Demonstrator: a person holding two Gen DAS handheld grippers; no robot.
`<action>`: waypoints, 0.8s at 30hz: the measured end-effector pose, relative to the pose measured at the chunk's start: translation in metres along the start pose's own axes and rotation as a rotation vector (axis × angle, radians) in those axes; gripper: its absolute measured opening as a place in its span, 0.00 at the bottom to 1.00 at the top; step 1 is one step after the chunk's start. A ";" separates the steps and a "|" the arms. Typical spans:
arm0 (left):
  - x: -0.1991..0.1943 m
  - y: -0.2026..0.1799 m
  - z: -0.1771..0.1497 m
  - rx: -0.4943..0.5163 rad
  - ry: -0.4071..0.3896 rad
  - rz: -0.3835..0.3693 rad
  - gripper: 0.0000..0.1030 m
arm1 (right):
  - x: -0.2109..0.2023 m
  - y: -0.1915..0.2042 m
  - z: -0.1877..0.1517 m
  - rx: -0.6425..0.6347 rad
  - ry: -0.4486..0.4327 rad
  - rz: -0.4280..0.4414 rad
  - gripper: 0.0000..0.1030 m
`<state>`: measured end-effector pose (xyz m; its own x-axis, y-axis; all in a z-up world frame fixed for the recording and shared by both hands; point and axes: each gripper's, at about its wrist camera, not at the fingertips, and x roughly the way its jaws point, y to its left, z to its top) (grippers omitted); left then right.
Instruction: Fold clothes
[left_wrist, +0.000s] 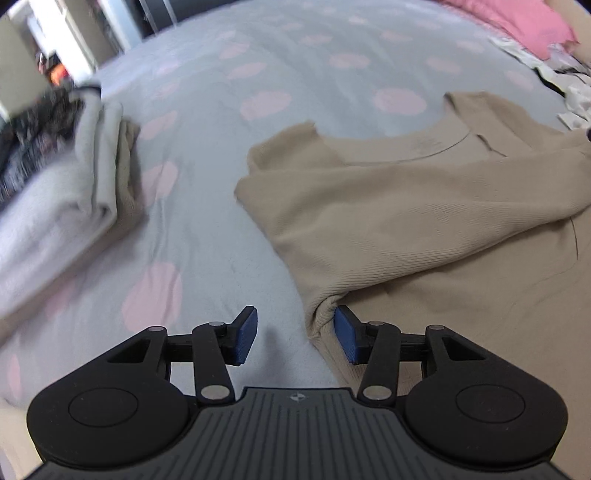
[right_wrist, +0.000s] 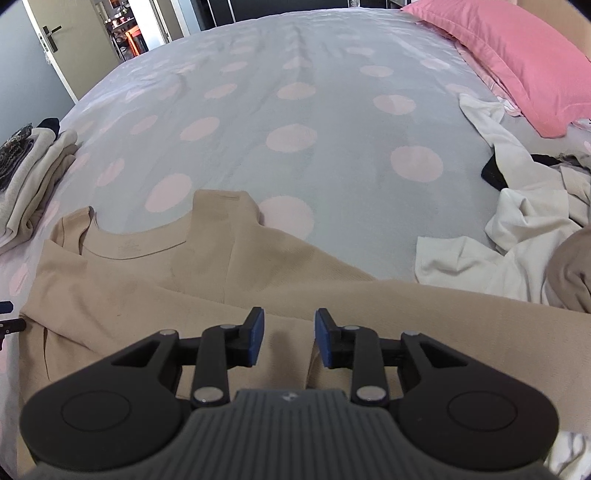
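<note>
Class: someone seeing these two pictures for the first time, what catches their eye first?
A beige top lies spread in the foreground on a grey bedspread with big pink dots. A bright pink pillow sits at the far right, above a heap of white laundry. Both the left gripper and the right gripper are open.

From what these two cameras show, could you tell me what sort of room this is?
Most likely a bedroom: a bed with a spotted cover, a pink pillow at its head, and a door behind.
</note>
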<state>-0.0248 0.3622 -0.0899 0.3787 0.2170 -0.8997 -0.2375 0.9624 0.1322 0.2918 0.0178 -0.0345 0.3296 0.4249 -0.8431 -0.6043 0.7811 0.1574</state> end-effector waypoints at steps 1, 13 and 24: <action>-0.001 0.003 -0.001 -0.008 0.004 -0.020 0.40 | 0.002 -0.002 -0.001 0.005 0.011 -0.001 0.33; 0.007 0.030 -0.016 -0.119 -0.001 -0.145 0.39 | 0.005 -0.033 -0.014 0.119 0.090 0.062 0.37; 0.019 0.011 -0.012 -0.141 0.035 -0.144 0.01 | -0.028 -0.047 -0.007 0.059 0.052 -0.001 0.45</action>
<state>-0.0308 0.3749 -0.1101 0.3872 0.0707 -0.9193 -0.3073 0.9499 -0.0564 0.3062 -0.0338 -0.0221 0.2909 0.4014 -0.8685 -0.5597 0.8076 0.1858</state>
